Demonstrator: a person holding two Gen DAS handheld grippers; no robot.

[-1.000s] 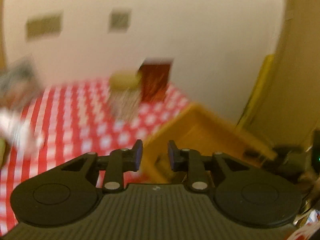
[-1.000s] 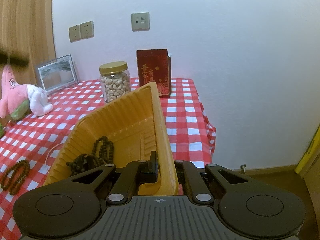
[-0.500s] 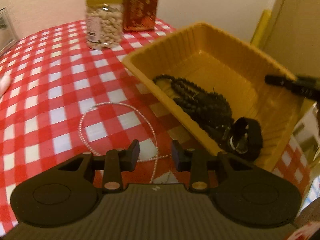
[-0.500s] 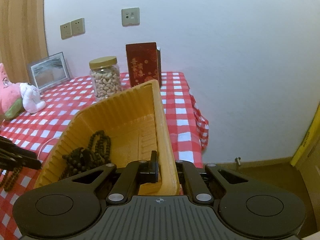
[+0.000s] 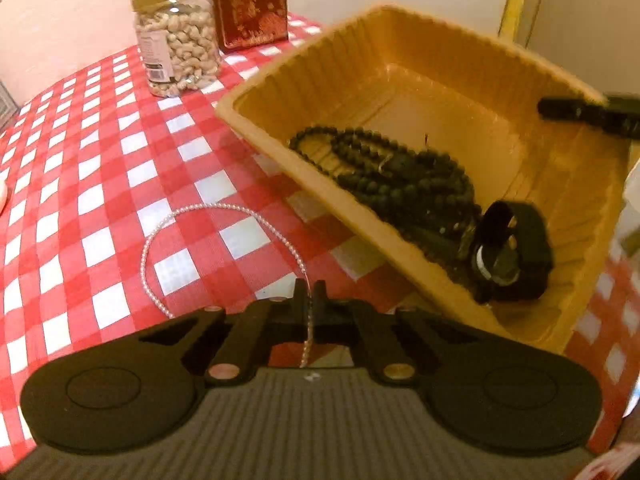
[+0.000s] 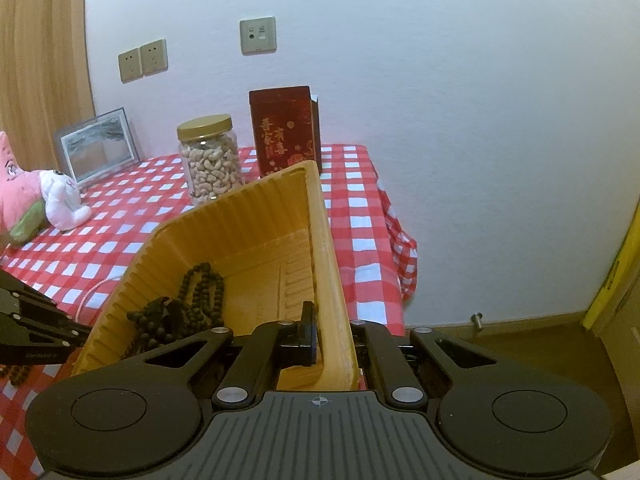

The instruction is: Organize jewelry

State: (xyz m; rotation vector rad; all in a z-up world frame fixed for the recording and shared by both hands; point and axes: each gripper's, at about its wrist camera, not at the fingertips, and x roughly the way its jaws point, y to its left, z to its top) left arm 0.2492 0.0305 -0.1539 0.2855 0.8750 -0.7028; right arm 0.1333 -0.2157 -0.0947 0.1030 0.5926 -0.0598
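A thin pearl necklace lies in a loop on the red checked cloth. My left gripper is low over its near end, jaws closing, pads pinching the strand. Beside it, tilted up on one side, is a yellow tray holding dark bead necklaces and a black watch. My right gripper is shut on the tray's right wall. In the right wrist view the beads show inside, and the left gripper reaches in from the left.
A jar of cashews and a red box stand behind the tray. A photo frame and plush toys sit at the far left. A brown bead bracelet lies near the left edge. The table ends just right of the tray.
My left gripper came down to the cloth beside the tray and went from open to shut on the pearl strand. The right gripper kept its grip on the tray wall.
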